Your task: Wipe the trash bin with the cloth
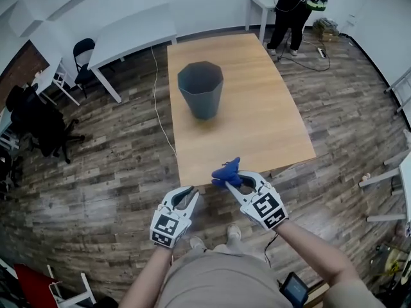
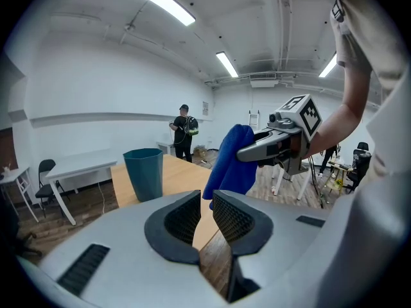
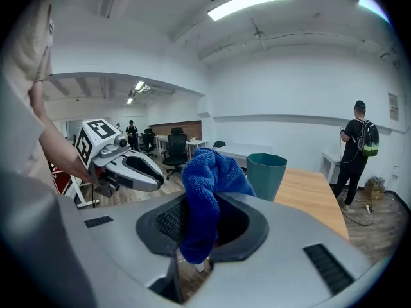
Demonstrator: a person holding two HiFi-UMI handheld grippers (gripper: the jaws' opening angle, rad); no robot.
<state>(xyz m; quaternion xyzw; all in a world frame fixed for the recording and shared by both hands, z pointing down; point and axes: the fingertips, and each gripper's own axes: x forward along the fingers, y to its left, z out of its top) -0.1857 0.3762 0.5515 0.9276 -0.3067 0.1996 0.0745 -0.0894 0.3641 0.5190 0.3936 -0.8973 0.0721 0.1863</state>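
Note:
The dark teal trash bin point(image 1: 200, 90) stands upright on the far half of a wooden table point(image 1: 257, 130); it also shows as the bin point(image 2: 144, 172) and the bin point(image 3: 266, 172) in the gripper views. A blue cloth point(image 1: 226, 172) hangs bunched between the jaws of my right gripper point(image 1: 235, 182), which is shut on it just over the table's near edge. The cloth point(image 3: 205, 191) fills that gripper's point(image 3: 204, 222) jaws. My left gripper point(image 1: 191, 192) hovers beside it, short of the table, its jaws point(image 2: 205, 203) slightly apart with nothing between them.
A person point(image 1: 292, 5) stands at the table's far right corner near a small white table. A long white table point(image 1: 131, 31) and black chairs point(image 1: 83, 56) are at the left. A white cable point(image 1: 157, 101) runs along the wood floor beside the table.

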